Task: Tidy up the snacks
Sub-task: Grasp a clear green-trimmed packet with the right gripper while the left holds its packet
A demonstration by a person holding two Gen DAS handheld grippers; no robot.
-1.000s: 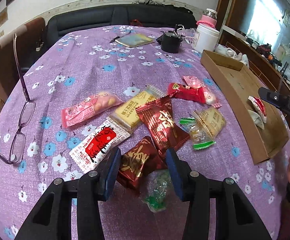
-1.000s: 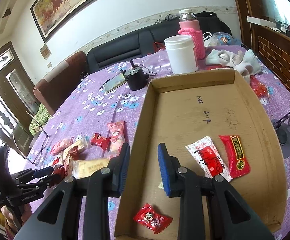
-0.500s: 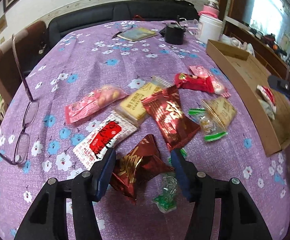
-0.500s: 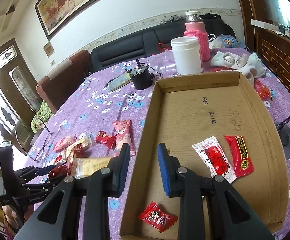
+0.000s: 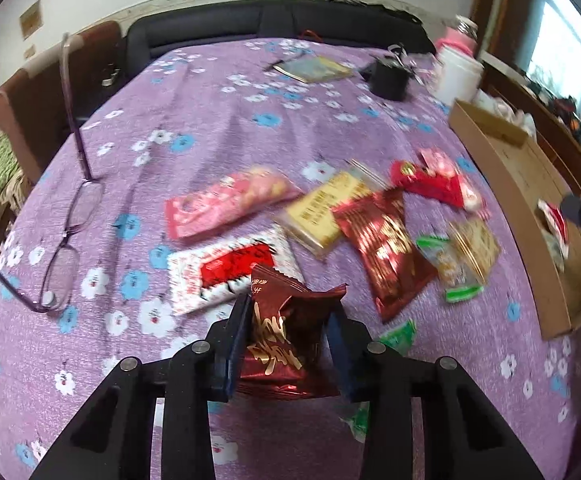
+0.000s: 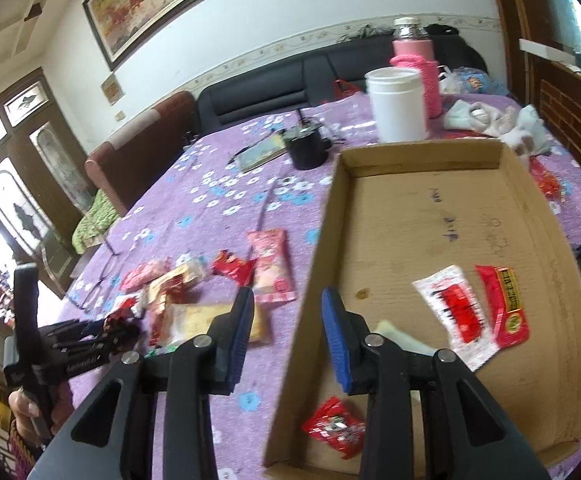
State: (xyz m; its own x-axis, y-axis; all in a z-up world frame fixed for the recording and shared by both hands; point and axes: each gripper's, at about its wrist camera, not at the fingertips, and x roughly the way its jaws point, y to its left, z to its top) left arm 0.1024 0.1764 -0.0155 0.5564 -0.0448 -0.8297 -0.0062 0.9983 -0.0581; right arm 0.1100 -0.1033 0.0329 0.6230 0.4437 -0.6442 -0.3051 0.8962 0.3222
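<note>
Now the left gripper [image 5: 286, 344] has a dark red snack packet [image 5: 286, 336] between its blue pads, and the jaws are closing on it; the packet stands upright in the claw, its crimped top edge poking out ahead of the fingertips. A second earlier the same packet lay flat on the purple flowered tablecloth [image 5: 218, 128] between jaws set much wider, so the change is from straddling to pinching. The packet appears lifted clear of the cloth, though the view does not settle that. Judged against the task, one more snack is picked and ready to be carried over.

Ahead of the left claw lie the remaining loose snacks: a white-and-red packet [image 5: 226, 272] just beyond its left finger, a pink packet [image 5: 226, 204] farther on, a yellow packet [image 5: 326, 212] and a long red foil packet [image 5: 386, 256] ahead and to its right. The cardboard tray [image 5: 502, 160] sits well off to the right.

The right gripper [image 6: 288, 336] holds nothing. Its jaws are opening, standing slightly wider than in the earlier frame, and they straddle the near left wall of the cardboard tray, one finger outside and one above the tray floor. Inside the tray, to the right of this claw, lie a white-and-red sachet [image 6: 456, 312] and a red sachet [image 6: 504, 304]; a small red candy [image 6: 332, 426] lies below the fingertips.
</note>
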